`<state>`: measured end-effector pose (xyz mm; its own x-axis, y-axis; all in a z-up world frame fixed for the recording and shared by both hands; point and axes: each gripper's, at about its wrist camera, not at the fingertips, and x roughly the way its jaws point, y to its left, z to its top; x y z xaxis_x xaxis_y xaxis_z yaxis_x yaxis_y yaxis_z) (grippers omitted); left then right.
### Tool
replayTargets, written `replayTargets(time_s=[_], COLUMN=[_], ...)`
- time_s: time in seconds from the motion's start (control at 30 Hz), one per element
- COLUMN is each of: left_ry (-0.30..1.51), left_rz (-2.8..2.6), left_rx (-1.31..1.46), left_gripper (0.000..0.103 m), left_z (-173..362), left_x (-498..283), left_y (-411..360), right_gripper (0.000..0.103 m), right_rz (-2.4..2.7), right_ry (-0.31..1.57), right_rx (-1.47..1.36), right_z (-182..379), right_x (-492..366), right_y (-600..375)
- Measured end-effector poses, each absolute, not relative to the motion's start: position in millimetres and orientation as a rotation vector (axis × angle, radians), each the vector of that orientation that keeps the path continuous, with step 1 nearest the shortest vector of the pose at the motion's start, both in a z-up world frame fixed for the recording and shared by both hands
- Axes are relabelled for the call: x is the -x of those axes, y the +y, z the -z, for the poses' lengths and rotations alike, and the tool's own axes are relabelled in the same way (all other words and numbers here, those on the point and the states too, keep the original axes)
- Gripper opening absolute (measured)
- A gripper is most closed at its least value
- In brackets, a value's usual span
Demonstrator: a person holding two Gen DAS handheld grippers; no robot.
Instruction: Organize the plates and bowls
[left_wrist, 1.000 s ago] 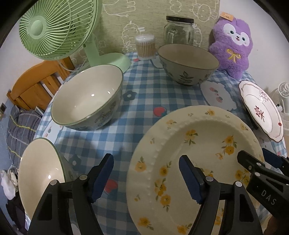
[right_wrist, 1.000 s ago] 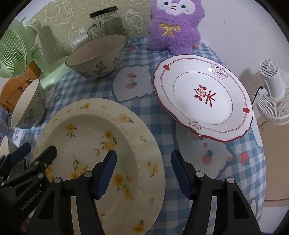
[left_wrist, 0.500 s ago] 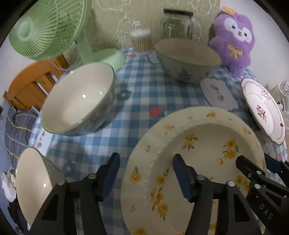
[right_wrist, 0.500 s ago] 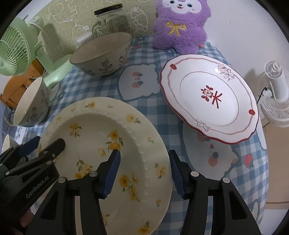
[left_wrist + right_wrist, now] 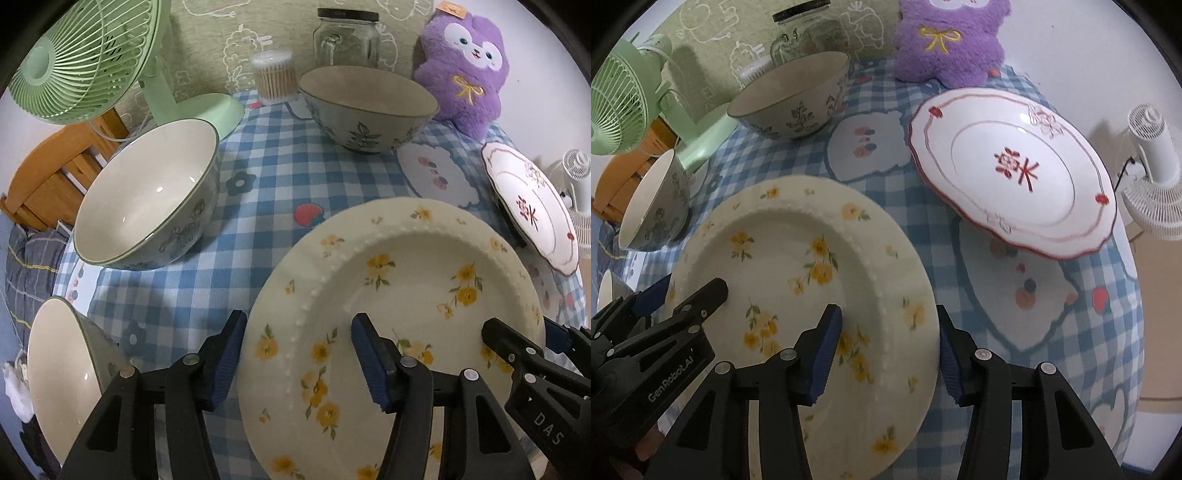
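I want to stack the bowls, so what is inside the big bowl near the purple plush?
From the left wrist view, the far bowl shows only a bare brownish inner wall near its rim. Its bottom is hidden by the near wall, so whether anything lies inside cannot be told.

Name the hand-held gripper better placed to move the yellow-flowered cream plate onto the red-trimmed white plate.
Right. The right hand-held gripper, jaws closing, straddles the yellow-flowered cream plate's rim on the side facing the red-trimmed white plate; the left hand-held gripper straddles the far rim.
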<state>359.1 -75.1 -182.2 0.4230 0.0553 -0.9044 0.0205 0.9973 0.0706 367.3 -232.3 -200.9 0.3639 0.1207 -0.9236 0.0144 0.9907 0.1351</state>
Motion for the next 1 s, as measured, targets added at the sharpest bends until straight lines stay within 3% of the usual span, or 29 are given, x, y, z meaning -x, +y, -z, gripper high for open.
replayTargets(time_s=[0.43, 1.0], left_ry=[1.168, 1.205], left_rz=[0.025, 0.063], left_rx=[-0.119, -0.113], left_gripper=[0.060, 0.051], left_z=[182, 180], left_x=[-355, -339], left_y=[-76, -72], right_gripper=[0.049, 0.045], right_rz=[-0.047, -0.099], right_ry=[1.240, 1.239], right_rx=[-0.174, -0.094], right_z=[201, 197], right_x=[-346, -348], right_y=[-233, -237])
